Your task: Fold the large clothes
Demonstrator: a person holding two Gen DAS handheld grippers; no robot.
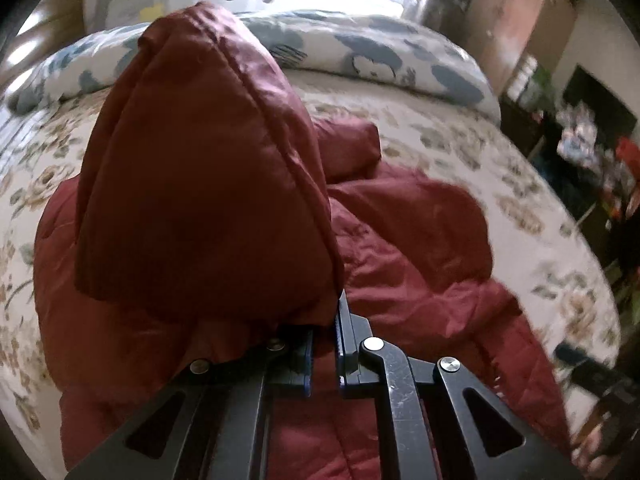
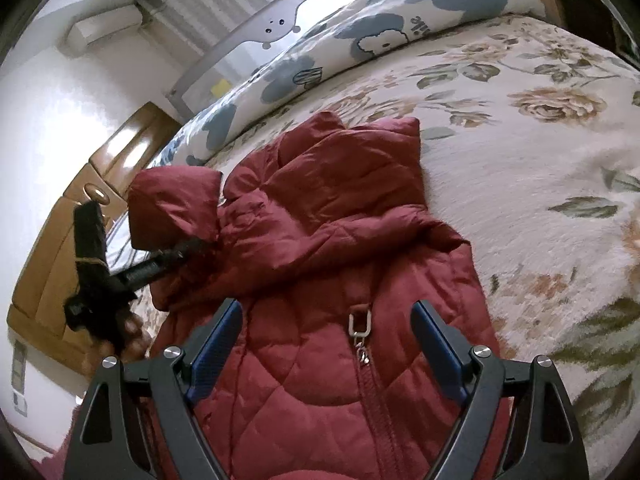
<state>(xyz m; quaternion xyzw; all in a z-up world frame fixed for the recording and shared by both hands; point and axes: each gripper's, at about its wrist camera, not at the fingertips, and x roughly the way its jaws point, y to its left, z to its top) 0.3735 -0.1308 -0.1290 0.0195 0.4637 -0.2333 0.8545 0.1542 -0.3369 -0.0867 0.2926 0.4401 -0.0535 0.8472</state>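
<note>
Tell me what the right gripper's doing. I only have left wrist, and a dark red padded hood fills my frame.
Observer: Right gripper is open and holds nothing, over the front of the dark red quilted jacket.
Operator: Zipped?
Observer: Looks closed below the silver zipper pull, which lies between the open fingers.
Operator: Where's my grip?
Observer: Left gripper pinches the hood at its lower edge, raised beside the collar.

Left wrist cam sat tight against the jacket [image 1: 208, 184], facing the pillow [image 1: 360, 56]. Right cam looked down from higher; both shared jacket, bed [image 2: 520, 184].
</note>
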